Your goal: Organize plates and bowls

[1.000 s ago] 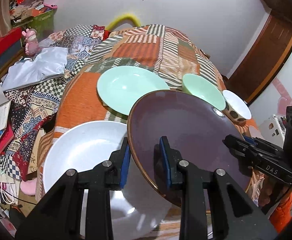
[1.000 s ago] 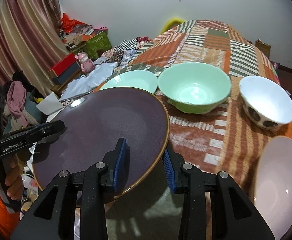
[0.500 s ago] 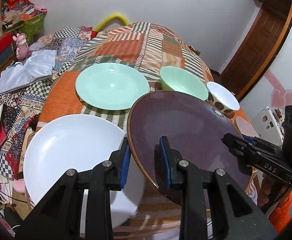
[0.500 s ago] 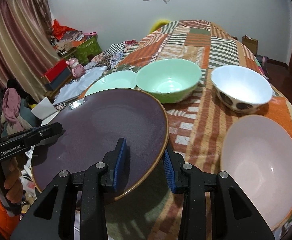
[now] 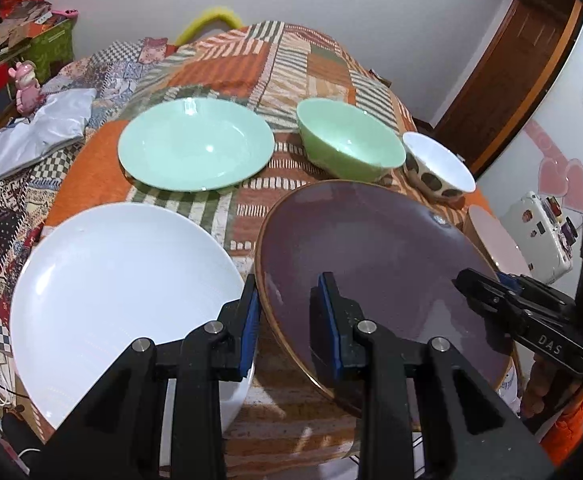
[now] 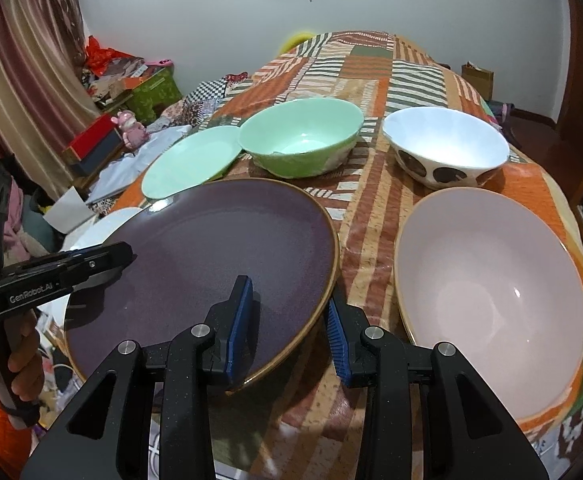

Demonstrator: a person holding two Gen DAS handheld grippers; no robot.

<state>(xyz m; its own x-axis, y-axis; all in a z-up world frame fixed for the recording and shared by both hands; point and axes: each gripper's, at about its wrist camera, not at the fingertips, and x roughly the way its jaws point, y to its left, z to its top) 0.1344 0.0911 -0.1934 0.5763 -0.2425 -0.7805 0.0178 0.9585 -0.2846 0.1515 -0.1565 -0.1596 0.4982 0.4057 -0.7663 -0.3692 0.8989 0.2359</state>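
Observation:
A big dark purple plate [image 5: 371, 264] [image 6: 211, 264] hangs tilted over the near part of the patchwork-covered table [image 5: 251, 60]. My left gripper [image 5: 287, 320] is shut on its left rim and my right gripper [image 6: 291, 320] is shut on its right rim. Each gripper shows in the other's view, the right gripper [image 5: 475, 284] and the left gripper [image 6: 119, 254], each in a person's hand. Left of the held plate lies a white plate [image 5: 119, 292]. Behind it sit a green plate [image 5: 195, 148], a green bowl [image 6: 303, 136] and a white spotted bowl [image 6: 447, 144]. To its right stands a pink bowl [image 6: 491, 296].
Cloth, papers, a pink toy [image 5: 25, 84] and boxes crowd the floor left of the table. A curtain [image 6: 19, 80] hangs at far left. A wooden door [image 5: 511, 80] and a white appliance [image 5: 539, 232] stand to the right. The near table edge lies just below the held plate.
Both grippers have carried the purple plate back toward the near table edge and rightward, off the white plate. The pink bowl has come fully into the right wrist view.

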